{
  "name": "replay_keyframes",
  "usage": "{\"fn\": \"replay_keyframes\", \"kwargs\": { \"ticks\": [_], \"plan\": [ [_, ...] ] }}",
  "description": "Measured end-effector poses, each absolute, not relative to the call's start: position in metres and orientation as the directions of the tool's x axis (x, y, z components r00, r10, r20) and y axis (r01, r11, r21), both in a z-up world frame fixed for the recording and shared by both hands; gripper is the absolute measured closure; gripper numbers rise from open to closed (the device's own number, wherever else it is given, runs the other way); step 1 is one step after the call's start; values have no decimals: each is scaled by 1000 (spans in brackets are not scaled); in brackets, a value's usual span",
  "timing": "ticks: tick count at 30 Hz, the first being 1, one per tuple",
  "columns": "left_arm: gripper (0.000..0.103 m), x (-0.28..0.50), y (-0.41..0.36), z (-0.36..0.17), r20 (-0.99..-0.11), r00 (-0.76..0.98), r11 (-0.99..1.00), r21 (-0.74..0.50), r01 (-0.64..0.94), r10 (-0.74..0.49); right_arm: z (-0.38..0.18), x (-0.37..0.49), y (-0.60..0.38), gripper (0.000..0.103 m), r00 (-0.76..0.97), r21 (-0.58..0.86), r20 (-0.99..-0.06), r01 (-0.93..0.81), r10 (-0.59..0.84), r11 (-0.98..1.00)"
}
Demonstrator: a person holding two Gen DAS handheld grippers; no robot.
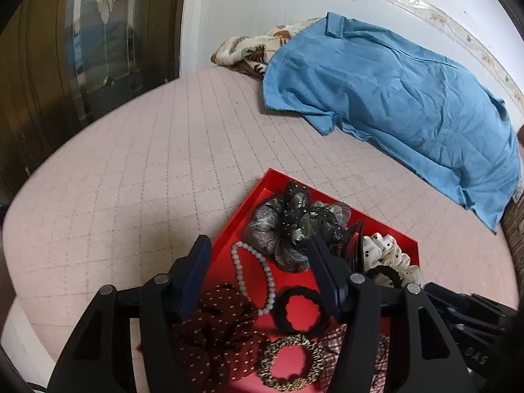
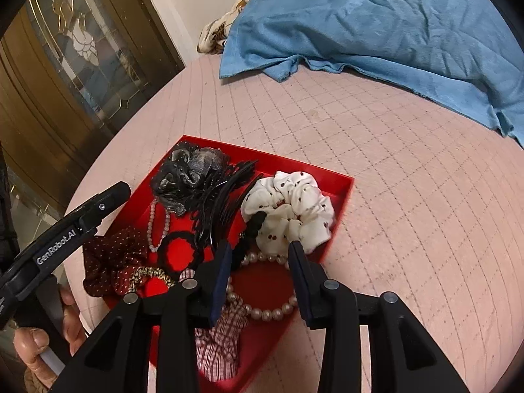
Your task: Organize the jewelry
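A red tray (image 1: 234, 221) (image 2: 340, 181) lies on the pink quilted bed, full of hair ties and beads. It holds a grey bead bracelet (image 1: 253, 257), a black hair tie (image 1: 301, 311), a dark red dotted scrunchie (image 1: 216, 330), a grey-black scrunchie (image 1: 288, 226), a white dotted scrunchie (image 2: 291, 209), a black comb clip (image 2: 226, 196) and a pearl bracelet (image 2: 268, 311). My left gripper (image 1: 258, 245) is open above the tray's left part, holding nothing. My right gripper (image 2: 258, 249) is open above the pearl bracelet and white scrunchie, holding nothing.
A blue cloth (image 1: 393, 98) (image 2: 376, 19) lies over a patterned blanket (image 1: 249, 49) at the far side of the bed. A dark wooden door with glass (image 1: 82, 49) stands at the left. The left gripper's body (image 2: 65, 235) shows in the right wrist view.
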State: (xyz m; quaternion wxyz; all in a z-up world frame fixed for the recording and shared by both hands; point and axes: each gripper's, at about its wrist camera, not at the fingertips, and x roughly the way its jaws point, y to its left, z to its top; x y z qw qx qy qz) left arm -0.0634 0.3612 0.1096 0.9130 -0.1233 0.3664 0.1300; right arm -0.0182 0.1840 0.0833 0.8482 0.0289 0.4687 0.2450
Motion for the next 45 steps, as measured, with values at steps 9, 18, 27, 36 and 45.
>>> {"fn": "replay_keyframes", "kwargs": {
  "ticks": [9, 18, 27, 36, 45],
  "plan": [
    [19, -108, 336, 134, -588, 740, 925, 37, -379, 327, 94, -67, 166, 51, 535, 199, -743, -397, 402, 896],
    [3, -181, 304, 167, -333, 782, 846, 127, -517, 528, 104, -117, 135, 48, 601, 167, -706, -373, 375, 913],
    [0, -231, 277, 174, -436, 774, 877, 90, -471, 460, 105, -155, 110, 42, 658, 126, -674, -345, 335, 930],
    [0, -245, 261, 163, -587, 734, 907, 4, -421, 343, 106, -180, 97, 39, 687, 95, -653, -346, 320, 934],
    [0, -252, 241, 161, -609, 729, 925, 23, -379, 313, 111, -191, 90, 35, 714, 85, -628, -332, 309, 939]
  ]
}}
